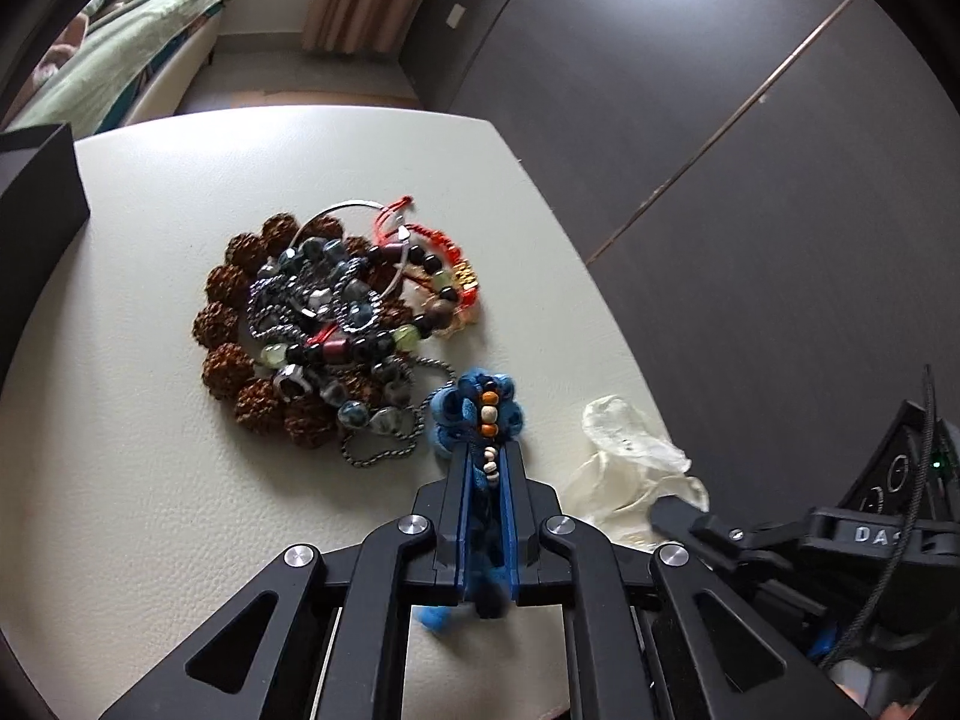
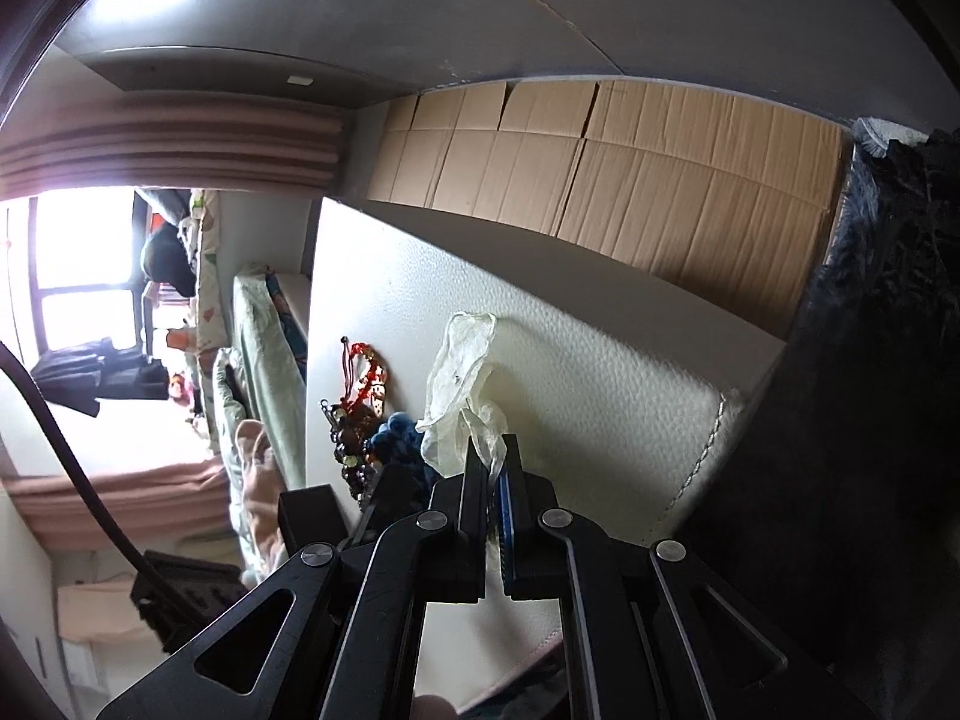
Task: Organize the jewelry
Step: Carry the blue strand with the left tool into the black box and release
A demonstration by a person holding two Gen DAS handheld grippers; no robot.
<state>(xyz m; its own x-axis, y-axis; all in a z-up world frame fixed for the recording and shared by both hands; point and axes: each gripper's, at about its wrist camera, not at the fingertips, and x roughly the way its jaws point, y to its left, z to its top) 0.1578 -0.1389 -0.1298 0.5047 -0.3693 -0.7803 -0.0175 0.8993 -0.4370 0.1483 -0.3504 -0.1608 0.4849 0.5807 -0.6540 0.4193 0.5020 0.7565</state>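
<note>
My left gripper point(image 1: 487, 450) is shut on a blue knotted cord bracelet point(image 1: 462, 411) strung with orange and white beads. Its flower-shaped end sticks out past the fingertips and rests on the white table point(image 1: 120, 420). Just beyond lies a tangled jewelry pile point(image 1: 324, 324): brown seed beads, metal chains, dark and green beads, a red cord. My right gripper point(image 2: 493, 450) is shut on a translucent white pouch point(image 2: 462, 360), which in the left wrist view lies crumpled, the pouch point(image 1: 624, 450) right of the bracelet. The right wrist view also shows the pile point(image 2: 354, 420) and bracelet point(image 2: 396, 438) at the left.
A black box point(image 1: 36, 198) stands at the table's left edge. The table's right edge point(image 1: 600, 276) drops to a dark floor. Flattened cardboard point(image 2: 660, 180) lies beyond the table, and a dark furry thing point(image 2: 888, 300) rises beside it. A bed point(image 1: 120, 48) stands farther off.
</note>
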